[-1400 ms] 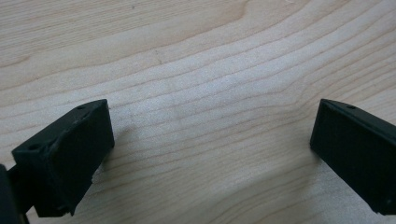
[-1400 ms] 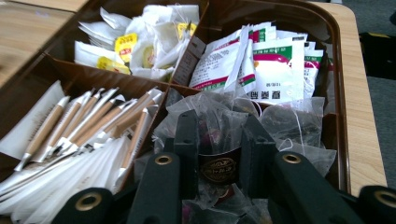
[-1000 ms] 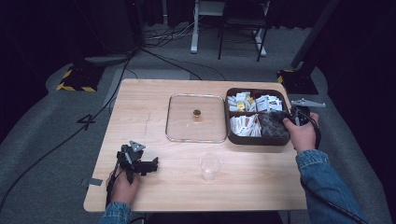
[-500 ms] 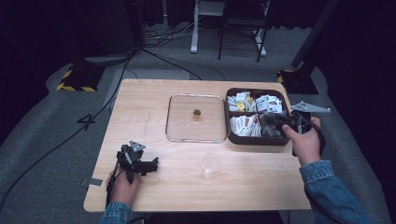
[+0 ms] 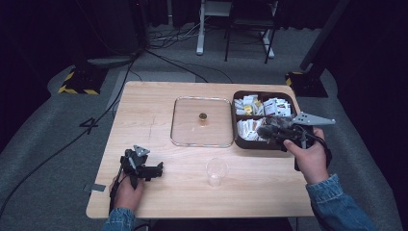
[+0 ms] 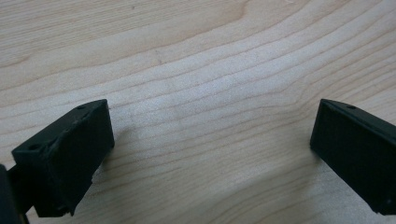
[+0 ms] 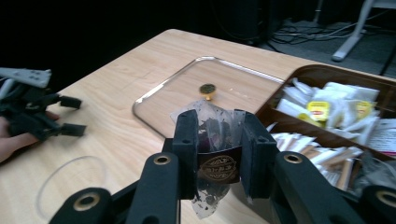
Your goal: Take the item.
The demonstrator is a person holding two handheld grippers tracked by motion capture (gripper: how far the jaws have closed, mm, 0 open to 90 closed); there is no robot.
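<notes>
My right gripper is shut on a clear tea bag packet with a dark round label and loose leaves inside. In the high view the right gripper holds it above the front edge of the brown box, pointing left. An empty clear plastic cup stands on the table in front of the lid. My left gripper rests low over the bare wood at the front left, jaws wide apart, and its black fingers have nothing but wood grain between them.
The brown box holds several white packets and sachets in compartments. A clear square lid with a small gold knob lies flat beside the box. The table's front edge runs just ahead of both hands.
My right gripper has lifted out of the box with the tea bag and swung left and toward the front. The left hand has stayed put.
</notes>
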